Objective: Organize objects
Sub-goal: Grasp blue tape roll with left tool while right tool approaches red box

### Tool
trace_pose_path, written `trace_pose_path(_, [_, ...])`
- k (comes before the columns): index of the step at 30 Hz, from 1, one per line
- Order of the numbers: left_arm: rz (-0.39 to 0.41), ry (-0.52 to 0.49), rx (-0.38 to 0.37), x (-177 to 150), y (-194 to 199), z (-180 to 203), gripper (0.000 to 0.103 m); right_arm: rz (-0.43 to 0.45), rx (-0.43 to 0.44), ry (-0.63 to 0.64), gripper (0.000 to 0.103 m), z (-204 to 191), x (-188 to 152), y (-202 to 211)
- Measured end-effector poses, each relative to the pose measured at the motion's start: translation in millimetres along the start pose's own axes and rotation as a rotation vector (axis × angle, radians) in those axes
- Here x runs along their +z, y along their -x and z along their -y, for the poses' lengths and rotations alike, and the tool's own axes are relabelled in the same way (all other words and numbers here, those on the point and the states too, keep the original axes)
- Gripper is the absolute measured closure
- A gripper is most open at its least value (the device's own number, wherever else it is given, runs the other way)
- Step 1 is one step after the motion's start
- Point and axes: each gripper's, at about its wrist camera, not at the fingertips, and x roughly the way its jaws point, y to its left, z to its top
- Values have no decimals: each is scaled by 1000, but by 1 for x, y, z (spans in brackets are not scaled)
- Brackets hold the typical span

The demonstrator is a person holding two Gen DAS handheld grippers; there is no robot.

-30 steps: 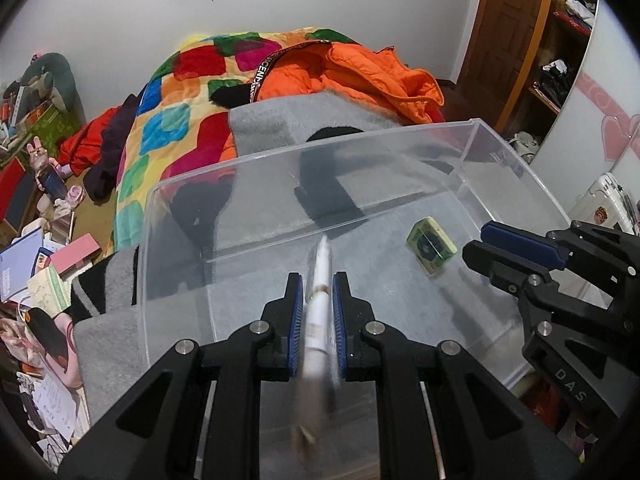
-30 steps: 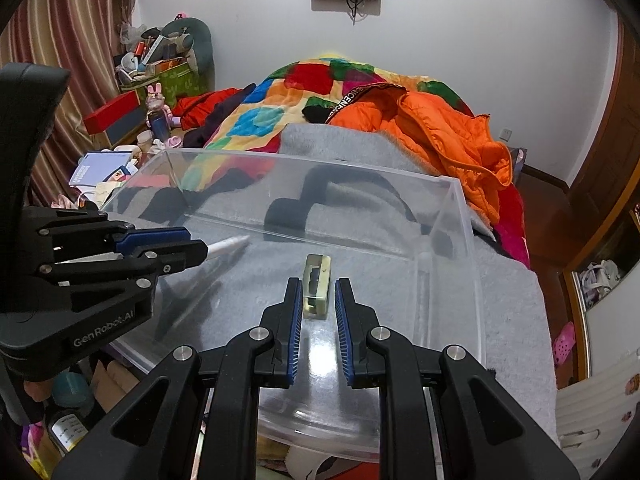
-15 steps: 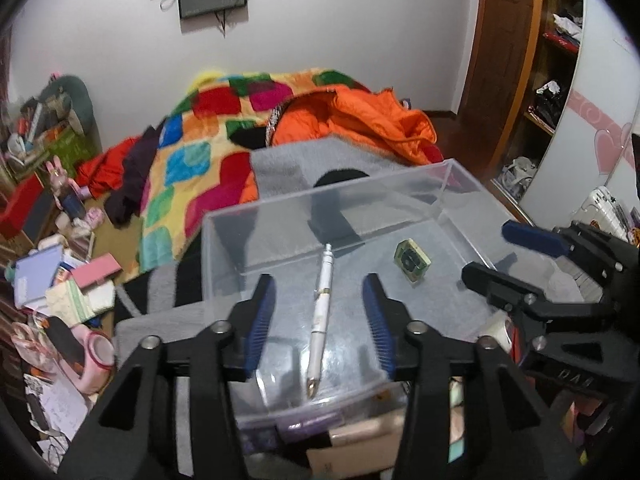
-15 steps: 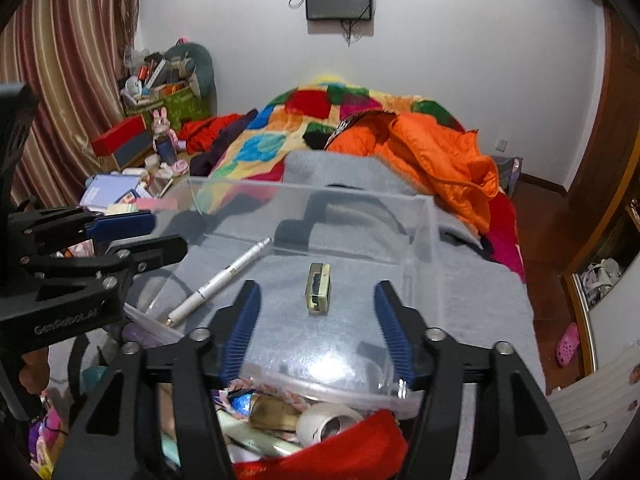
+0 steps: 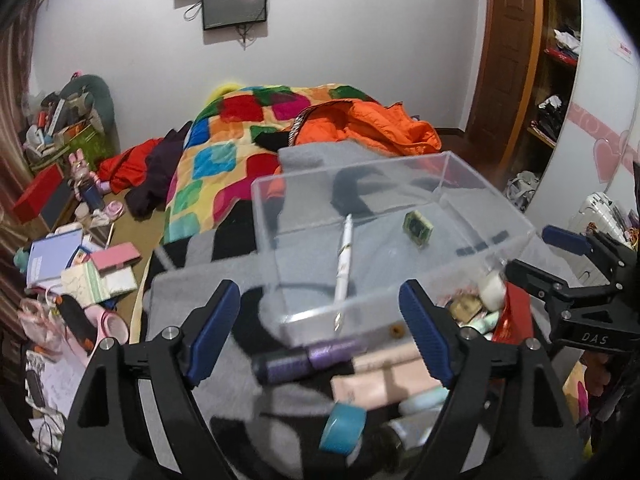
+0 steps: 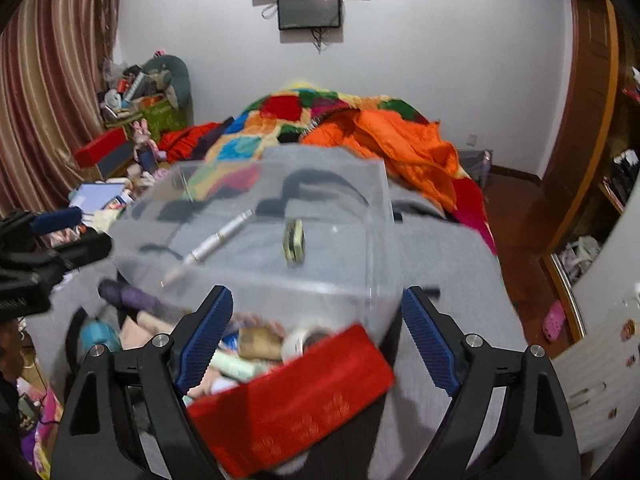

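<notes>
The left gripper (image 5: 320, 330) and right gripper (image 6: 316, 336) have just been opening; both are spread wide, nothing held. The pen (image 5: 345, 256) and a small, possibly green, block (image 5: 418, 229) are left lying in the clear box (image 5: 400, 312).

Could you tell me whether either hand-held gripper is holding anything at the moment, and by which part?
Nothing is held. The left hand-held gripper and right hand-held gripper have just been opening and stand empty; the pen and small green item lie in the clear box.
</notes>
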Motion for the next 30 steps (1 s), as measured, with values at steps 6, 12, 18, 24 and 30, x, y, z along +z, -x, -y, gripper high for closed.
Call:
trace_pose_path(6, [-36, 23, 3, -32, 4, -12, 21, -59, 29, -40, 18, 0, -19, -7])
trace_pose_path(12, [-49, 36, -12, -58, 7, -14, 21, -81, 1, -11, 18, -5, -35, -10])
trace_pose_path(18, [-78, 46, -34, -73, 2, -13, 21, -116, -13, -21, 18, 4, -46, -8])
trace_pose_path(24, [-79, 83, -49, -82, 0, -18, 21, -97, -27, -59, 18, 23, -54, 11])
trace_pose_path(30, [-90, 97, -44, -88, -7, -16, 32, -108, 35, -98, 18, 26, -65, 28])
